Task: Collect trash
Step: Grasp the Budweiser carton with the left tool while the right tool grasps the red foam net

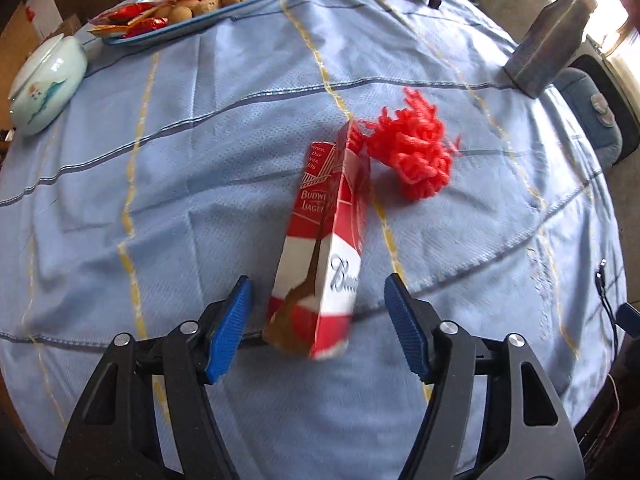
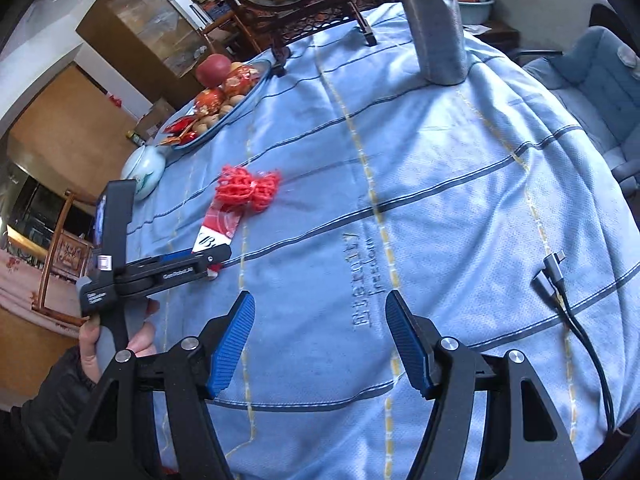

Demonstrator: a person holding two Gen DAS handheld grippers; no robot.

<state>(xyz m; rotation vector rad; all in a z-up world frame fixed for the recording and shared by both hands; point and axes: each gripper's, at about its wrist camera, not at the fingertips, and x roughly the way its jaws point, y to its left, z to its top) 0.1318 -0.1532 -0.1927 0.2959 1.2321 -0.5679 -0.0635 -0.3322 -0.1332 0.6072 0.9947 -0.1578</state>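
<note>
A red and white Budweiser carton [image 1: 324, 236] lies lengthwise on the blue tablecloth, its near end between the open blue pads of my left gripper [image 1: 318, 304]; the pads do not touch it. A bunch of red yarn [image 1: 412, 152] lies at its far end. In the right wrist view the carton [image 2: 216, 232] and yarn [image 2: 248, 186] sit left of centre, with the left gripper [image 2: 192, 260] over the carton's near end. My right gripper [image 2: 320, 320] is open and empty above bare cloth.
A blue tray [image 1: 208, 20] of nuts, wrapped fruit and red packets stands at the far left, with a pale lidded ceramic bowl [image 1: 48, 84] beside it. A grey carton [image 1: 548, 48] stands far right. A black cable [image 2: 560, 280] lies at the right edge. A dark wooden stand [image 2: 288, 8] is at the back.
</note>
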